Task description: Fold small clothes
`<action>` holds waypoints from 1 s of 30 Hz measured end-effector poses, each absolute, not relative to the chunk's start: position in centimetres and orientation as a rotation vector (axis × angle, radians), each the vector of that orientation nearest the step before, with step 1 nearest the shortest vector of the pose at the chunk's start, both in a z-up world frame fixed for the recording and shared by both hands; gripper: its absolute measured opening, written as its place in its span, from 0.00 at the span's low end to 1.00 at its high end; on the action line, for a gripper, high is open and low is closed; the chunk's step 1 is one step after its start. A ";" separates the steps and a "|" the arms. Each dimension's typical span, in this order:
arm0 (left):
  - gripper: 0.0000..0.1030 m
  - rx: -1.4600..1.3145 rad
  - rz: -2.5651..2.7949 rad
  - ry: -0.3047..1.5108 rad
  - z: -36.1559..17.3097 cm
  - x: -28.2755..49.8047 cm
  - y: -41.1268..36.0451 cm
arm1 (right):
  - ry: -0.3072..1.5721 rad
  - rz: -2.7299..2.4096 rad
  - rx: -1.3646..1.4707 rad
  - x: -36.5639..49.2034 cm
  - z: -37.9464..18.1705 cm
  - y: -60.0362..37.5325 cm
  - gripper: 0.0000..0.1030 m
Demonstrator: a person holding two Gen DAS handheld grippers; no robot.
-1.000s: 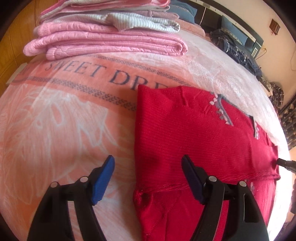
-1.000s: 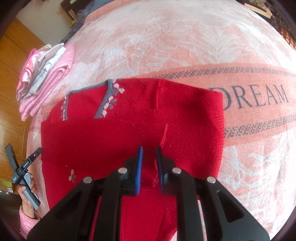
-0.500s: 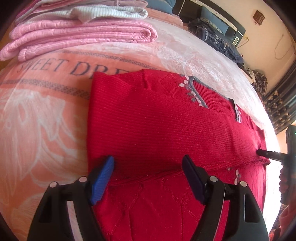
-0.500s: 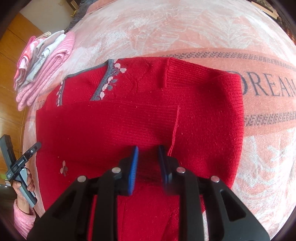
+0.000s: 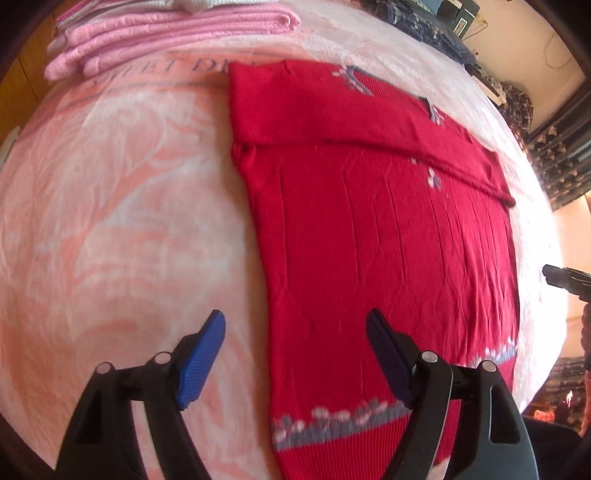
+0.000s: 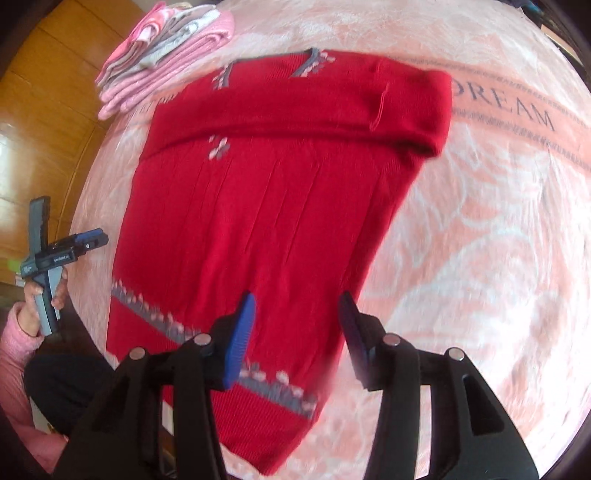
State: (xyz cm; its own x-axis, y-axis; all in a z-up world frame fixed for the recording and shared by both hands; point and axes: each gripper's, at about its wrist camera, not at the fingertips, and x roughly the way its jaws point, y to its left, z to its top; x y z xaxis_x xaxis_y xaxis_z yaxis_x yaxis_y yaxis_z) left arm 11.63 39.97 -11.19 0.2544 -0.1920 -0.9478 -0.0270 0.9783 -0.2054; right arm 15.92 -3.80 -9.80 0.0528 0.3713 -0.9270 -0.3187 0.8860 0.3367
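Red sweater (image 5: 369, 229) flat on pink blanket (image 5: 122, 221), left claw (image 5: 295, 354) wide, right claw (image 6: 297, 339) wide, both hovering empty above hem.

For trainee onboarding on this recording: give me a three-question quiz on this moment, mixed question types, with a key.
1. True or false: the right gripper is clamped on the red sweater.
2. Where is the folded-over sleeve band? A) near the neckline B) at the hem C) off the bedspread
3. Fill in: the pink folded pile lies beyond the sweater's ____ end.

Key: 1 false, both grippers' jaws stand open, the left gripper too; 2 A; 3 neckline.
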 end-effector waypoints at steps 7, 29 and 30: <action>0.77 -0.225 -0.189 1.523 -14.1 4.0 40.0 | 1.588 0.555 0.079 5.6 -12.9 -4.8 0.46; 0.46 -0.358 -0.255 1.613 -17.2 1.0 38.7 | 1.656 0.610 0.153 2.6 -17.4 -4.4 0.18; 0.42 -0.364 -0.249 1.609 -17.3 1.0 39.0 | 1.651 0.629 0.174 2.6 -17.4 -4.5 0.06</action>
State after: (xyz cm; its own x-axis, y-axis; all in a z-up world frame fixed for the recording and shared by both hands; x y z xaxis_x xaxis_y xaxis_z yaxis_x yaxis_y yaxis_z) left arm 1.03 38.96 -17.26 -0.0448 -0.3797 -0.9240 -0.0827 0.9232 -0.3753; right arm 2.61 -4.46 -17.45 -0.1916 0.4562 -0.8690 -0.2375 0.8376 0.4920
